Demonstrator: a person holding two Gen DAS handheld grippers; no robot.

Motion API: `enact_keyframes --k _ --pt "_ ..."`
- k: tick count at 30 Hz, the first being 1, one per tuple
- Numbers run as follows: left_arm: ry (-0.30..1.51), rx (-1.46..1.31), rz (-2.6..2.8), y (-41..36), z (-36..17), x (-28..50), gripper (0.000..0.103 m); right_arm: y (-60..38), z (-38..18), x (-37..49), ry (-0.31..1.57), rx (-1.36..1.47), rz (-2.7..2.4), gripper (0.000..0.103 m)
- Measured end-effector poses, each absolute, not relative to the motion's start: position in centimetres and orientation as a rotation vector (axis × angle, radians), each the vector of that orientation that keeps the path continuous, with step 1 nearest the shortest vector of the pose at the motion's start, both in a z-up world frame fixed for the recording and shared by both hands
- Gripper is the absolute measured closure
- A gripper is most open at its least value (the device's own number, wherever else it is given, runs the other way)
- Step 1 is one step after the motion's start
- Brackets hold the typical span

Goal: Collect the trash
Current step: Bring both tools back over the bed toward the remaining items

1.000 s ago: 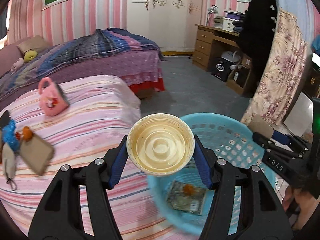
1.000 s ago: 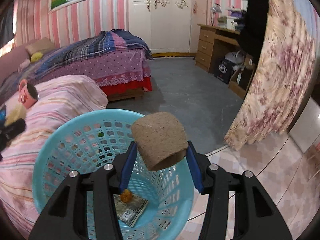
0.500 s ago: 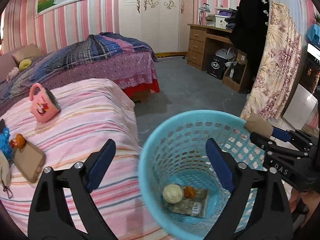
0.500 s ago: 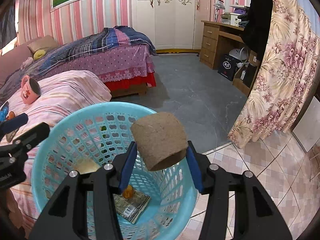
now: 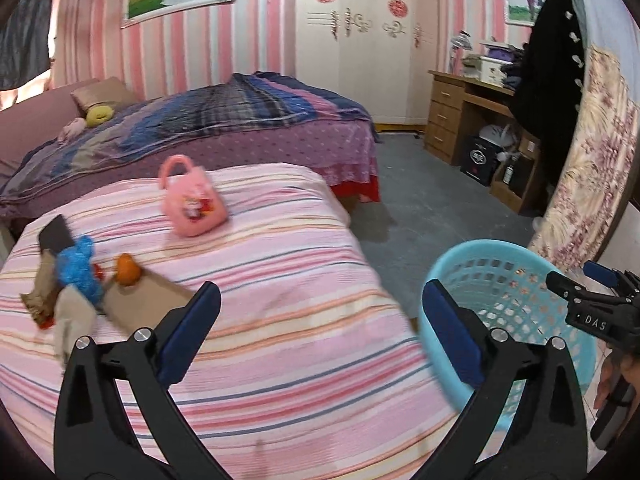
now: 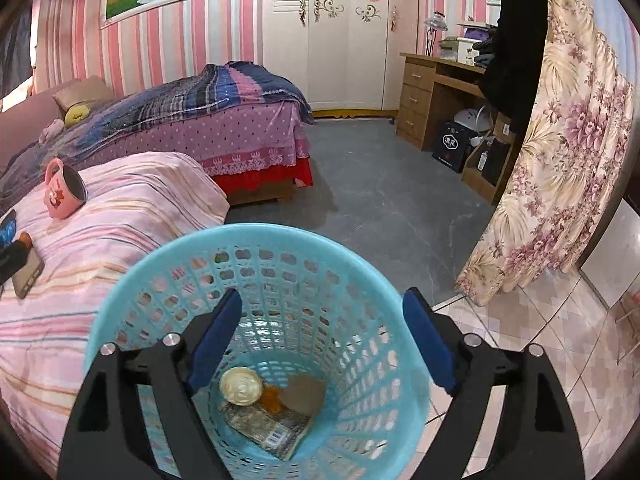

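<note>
My right gripper (image 6: 322, 340) hangs over the basket (image 6: 160, 256), jaws just opened and spread wide with nothing between them; down in the basket lie a pale cup (image 6: 241, 386), a brown cardboard roll (image 6: 304, 396), a bit of orange peel (image 6: 270, 398) and a flat printed wrapper (image 6: 268, 428). My left gripper (image 5: 320, 320) has also just opened; its jaws stand wide and empty over the striped bed (image 5: 280, 280), the basket just off the bed's right edge. What I judge to be the next trash sits in a cluster near the bed's left edge: a crumpled blue wrapper (image 5: 78, 270), another piece of orange peel (image 5: 127, 269), a flat brown card (image 5: 148, 300), some pale paper (image 5: 70, 316) and a small crinkled packet (image 5: 38, 304), all touching or overlapping. A dark flat thing (image 5: 54, 234) lies at the cluster's far end; I cannot tell what it is. The blue wrapper looks light, soft and springy, so I would pinch it across its bunched middle. The peel should be light and a little slick; grip across its hump. The card is stiff and lies flat on soft bedding, so I'd press one finger down at its near edge to get under it. The pink mug (image 5: 192, 204) lying on its side toward the far edge looks like no trash; I would leave it.
</note>
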State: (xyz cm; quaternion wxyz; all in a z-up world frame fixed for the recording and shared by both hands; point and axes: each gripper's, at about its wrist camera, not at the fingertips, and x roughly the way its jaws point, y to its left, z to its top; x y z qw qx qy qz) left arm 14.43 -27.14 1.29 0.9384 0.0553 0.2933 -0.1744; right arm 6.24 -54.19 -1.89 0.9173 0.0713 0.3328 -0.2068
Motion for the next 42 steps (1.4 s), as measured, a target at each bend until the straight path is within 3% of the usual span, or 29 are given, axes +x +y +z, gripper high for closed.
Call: enact_keyframes --k 22,42 --pt "0.550 0.060 -0.037 -5.0 2.4 15.0 0.005 -41.0 -0.1 11.8 0.637 0.107 -0.279 0.014" --pt "0.615 0.033 0.092 4.3 -0.5 17.5 0.005 -27.4 -1.2 15.6 0.679 -0.117 -0.110 0.014"
